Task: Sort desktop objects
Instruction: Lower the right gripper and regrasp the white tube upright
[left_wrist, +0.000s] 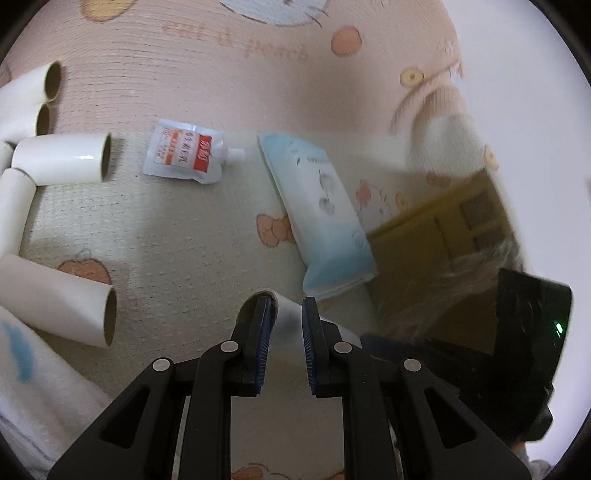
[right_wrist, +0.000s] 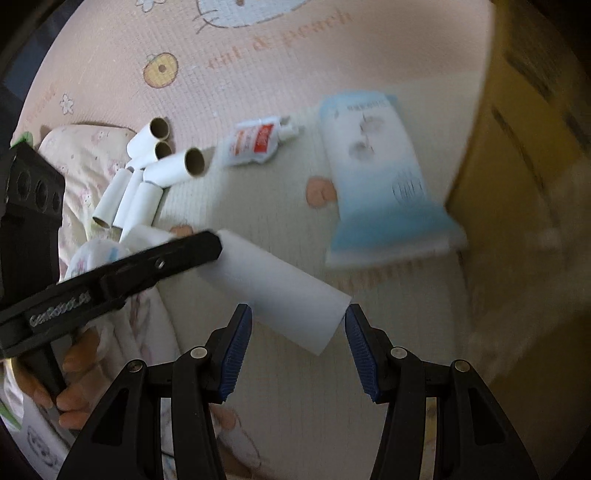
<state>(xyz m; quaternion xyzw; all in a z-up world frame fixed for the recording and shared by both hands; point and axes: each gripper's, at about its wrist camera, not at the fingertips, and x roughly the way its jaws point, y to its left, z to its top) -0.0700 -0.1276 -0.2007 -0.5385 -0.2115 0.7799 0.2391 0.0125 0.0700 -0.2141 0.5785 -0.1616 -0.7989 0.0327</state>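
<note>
Between the left gripper's (left_wrist: 287, 310) blue pads sits one end of a white tube (right_wrist: 273, 284), pinched tight and held off the mat (left_wrist: 184, 229). Its other end pokes between the right gripper's (right_wrist: 298, 325) half-open jaws, can't tell if it's touching. Past both tips lie a blue wipes pack (left_wrist: 325, 214) and a small pouch (left_wrist: 184, 153), loose tubes (left_wrist: 62, 158) off left.

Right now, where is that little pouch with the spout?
The pouch lies flat on the mat, between the cardboard tubes on its left and the blue tissue pack on its right.
</note>
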